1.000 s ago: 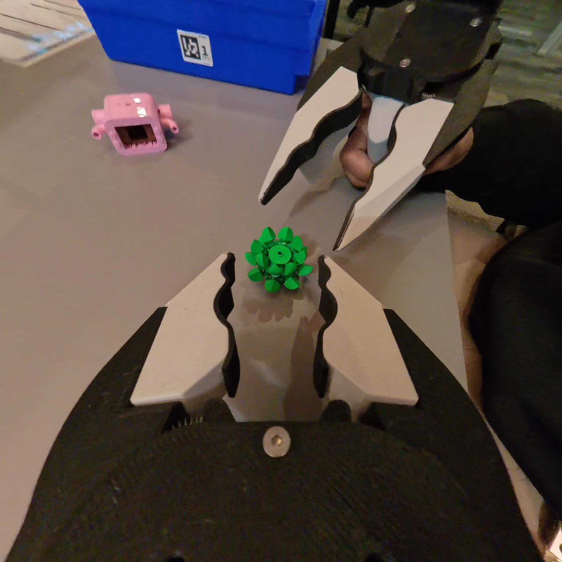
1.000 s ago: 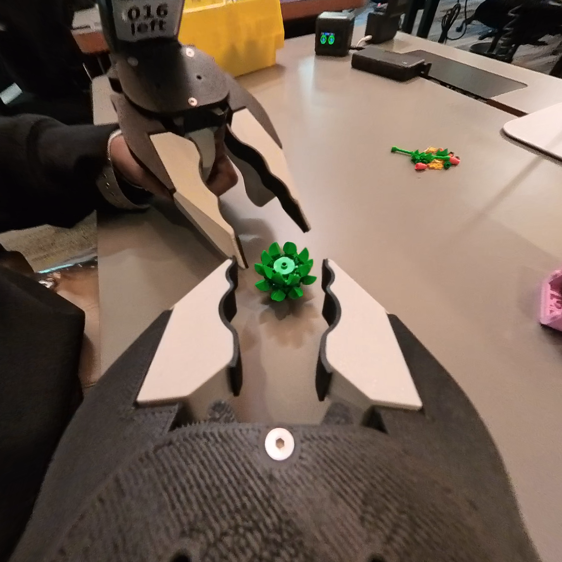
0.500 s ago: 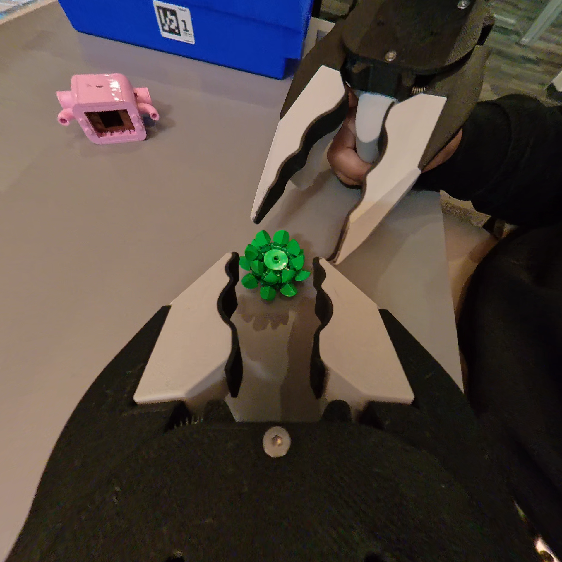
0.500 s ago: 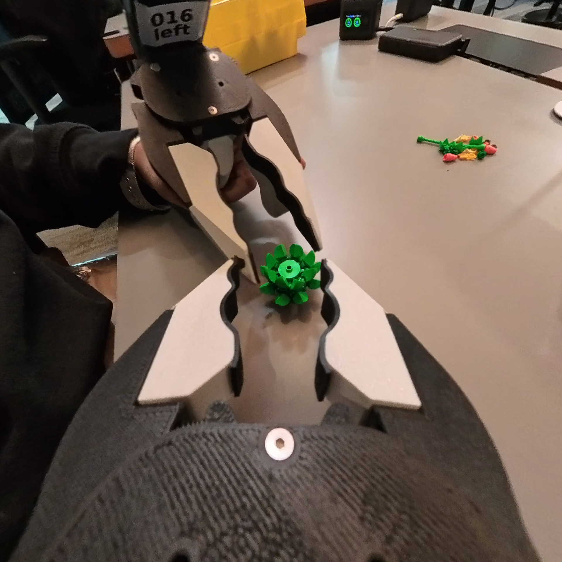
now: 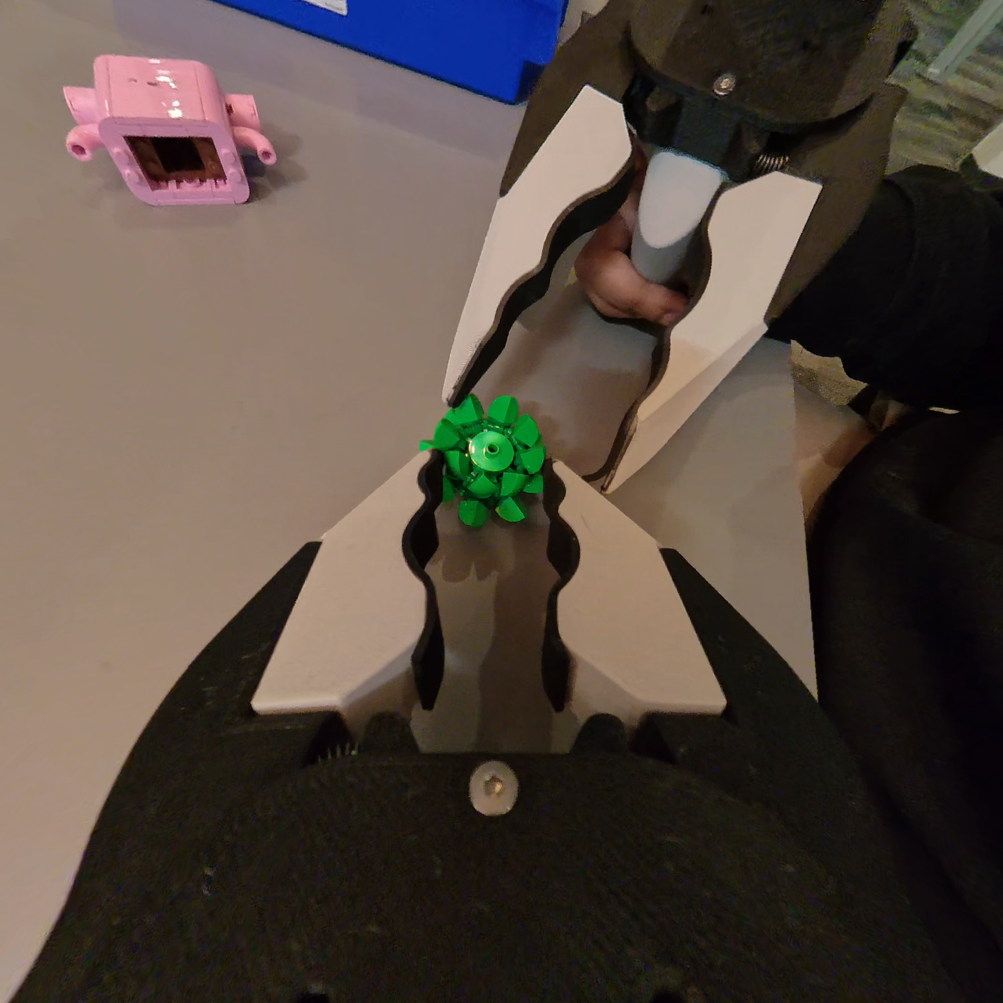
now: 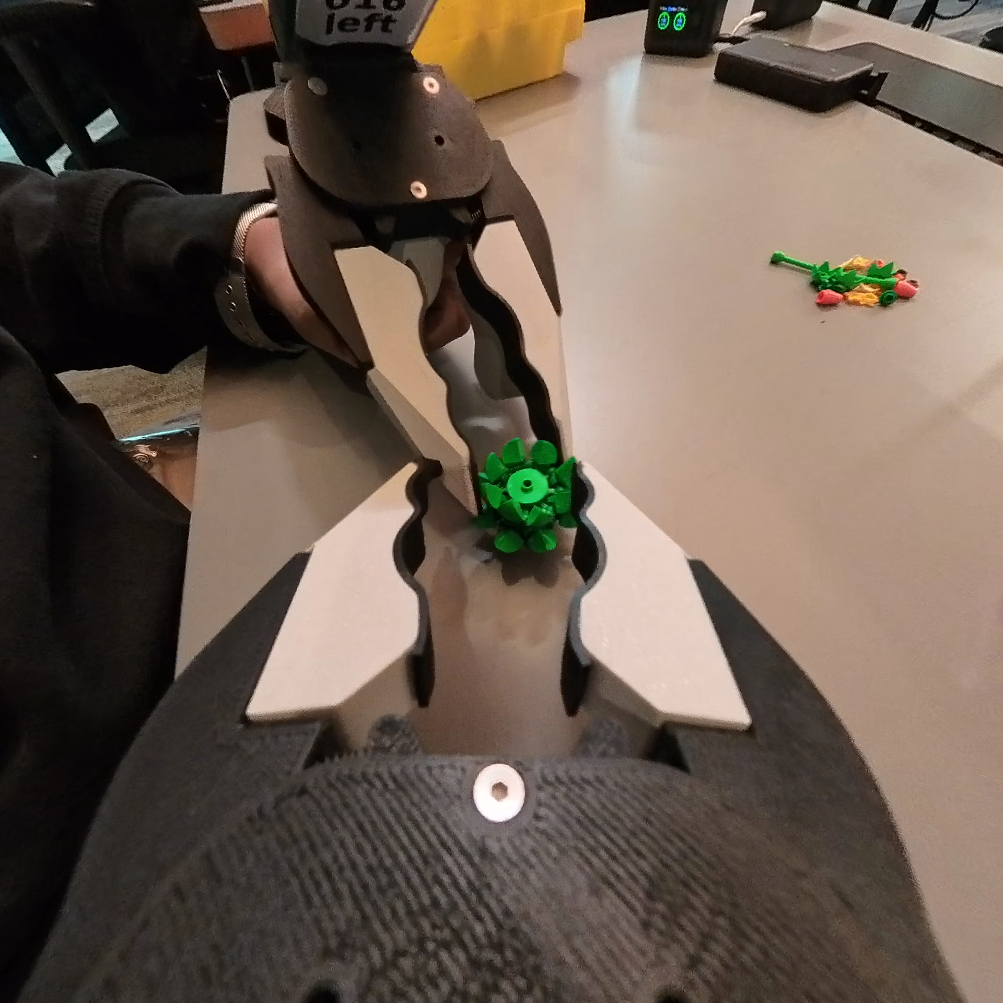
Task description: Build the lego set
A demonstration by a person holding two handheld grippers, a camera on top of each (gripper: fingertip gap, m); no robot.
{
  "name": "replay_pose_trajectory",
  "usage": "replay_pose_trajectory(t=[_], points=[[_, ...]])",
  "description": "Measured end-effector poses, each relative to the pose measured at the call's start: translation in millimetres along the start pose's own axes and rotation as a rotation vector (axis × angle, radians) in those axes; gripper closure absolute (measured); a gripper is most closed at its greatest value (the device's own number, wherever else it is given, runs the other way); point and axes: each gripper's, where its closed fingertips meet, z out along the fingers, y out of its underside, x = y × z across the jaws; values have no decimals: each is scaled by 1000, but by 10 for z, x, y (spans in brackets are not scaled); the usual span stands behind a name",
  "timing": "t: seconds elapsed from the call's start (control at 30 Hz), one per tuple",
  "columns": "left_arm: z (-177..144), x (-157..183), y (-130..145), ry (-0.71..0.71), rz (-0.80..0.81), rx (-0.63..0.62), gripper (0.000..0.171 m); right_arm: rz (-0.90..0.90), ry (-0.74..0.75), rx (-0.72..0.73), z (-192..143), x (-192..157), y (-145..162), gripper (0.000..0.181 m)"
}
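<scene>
Upper left of the left wrist view, the pink blocky lego piece (image 5: 163, 130) lies on the grey table (image 5: 217, 380); mid-frame, the green spiky lego cluster (image 5: 484, 460), earlier just ahead, now sits between the left gripper (image 5: 488, 472) fingertips, narrowly spread; the right gripper (image 6: 502, 477), spread wider, has closed in from opposite.

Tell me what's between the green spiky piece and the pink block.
Bare grey table, left wrist view: nothing lies between the green spiky piece and the pink block.
</scene>
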Motion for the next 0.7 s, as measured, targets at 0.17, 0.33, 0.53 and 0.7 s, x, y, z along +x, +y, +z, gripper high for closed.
replay_pose_trajectory(t=[0.17,0.33,0.53,0.7], points=[[3,5,3,0,6,-3,138,-1,3,-9,10,3,12,125],[-1,43,-1,20,21,0,143,8,-4,-7,7,2,10,122],[20,48,22,17,29,-20,144,-10,-19,-43,43,-39,56,123],[22,38,25,2,37,-23,143,-5,-21,-46,45,-39,60,123]])
